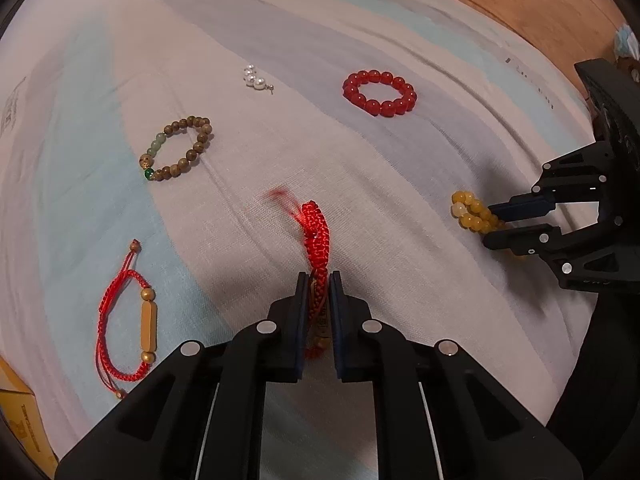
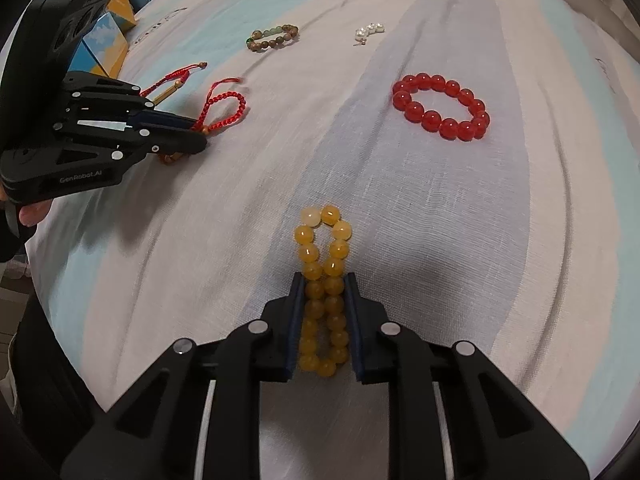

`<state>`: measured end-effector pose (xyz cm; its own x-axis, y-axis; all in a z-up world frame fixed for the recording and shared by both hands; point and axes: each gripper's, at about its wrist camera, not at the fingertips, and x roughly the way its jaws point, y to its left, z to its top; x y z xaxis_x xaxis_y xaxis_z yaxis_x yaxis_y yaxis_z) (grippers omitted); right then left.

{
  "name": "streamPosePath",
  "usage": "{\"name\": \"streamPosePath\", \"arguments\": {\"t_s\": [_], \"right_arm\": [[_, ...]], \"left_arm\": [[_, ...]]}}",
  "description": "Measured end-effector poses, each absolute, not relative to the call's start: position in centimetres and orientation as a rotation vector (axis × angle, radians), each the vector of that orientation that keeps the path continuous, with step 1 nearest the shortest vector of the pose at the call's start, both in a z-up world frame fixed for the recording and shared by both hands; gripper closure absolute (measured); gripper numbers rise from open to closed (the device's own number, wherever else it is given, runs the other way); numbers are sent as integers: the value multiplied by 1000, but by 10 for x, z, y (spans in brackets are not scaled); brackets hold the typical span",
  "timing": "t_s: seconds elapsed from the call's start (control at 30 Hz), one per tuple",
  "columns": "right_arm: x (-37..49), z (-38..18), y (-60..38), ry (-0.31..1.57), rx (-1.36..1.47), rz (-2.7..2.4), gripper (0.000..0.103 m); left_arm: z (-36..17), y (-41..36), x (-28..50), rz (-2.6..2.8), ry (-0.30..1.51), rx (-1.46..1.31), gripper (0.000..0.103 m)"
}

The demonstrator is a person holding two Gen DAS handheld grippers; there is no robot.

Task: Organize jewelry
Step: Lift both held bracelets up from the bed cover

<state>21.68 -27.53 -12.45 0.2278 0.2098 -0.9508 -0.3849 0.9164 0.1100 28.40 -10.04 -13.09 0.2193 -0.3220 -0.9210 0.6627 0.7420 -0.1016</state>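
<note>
On the striped woven bed sheet (image 1: 400,168), the left claw (image 1: 319,280) is closed on a red braided cord bracelet (image 1: 316,232), while the right claw (image 2: 323,280), held low and level, squeezes a glossy yellow bead bracelet (image 2: 323,256) into a narrow loop.

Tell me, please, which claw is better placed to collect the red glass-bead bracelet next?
Probably the right claw: the red bead bracelet lies ahead on its right, while the left claw sits farther away. But it is shut on the yellow bead bracelet, which must go first.
</note>
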Motion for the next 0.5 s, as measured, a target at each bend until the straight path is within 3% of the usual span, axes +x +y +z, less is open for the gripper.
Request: {"name": "streamPosePath", "arguments": {"t_s": [0.4, 0.5], "right_arm": [[217, -118, -273, 1272, -163, 403, 85], [216, -114, -273, 1265, -159, 405, 94]], "left_arm": [[-118, -93, 284, -674, 1179, 285, 94], [-113, -93, 281, -674, 1172, 288, 94]]}}
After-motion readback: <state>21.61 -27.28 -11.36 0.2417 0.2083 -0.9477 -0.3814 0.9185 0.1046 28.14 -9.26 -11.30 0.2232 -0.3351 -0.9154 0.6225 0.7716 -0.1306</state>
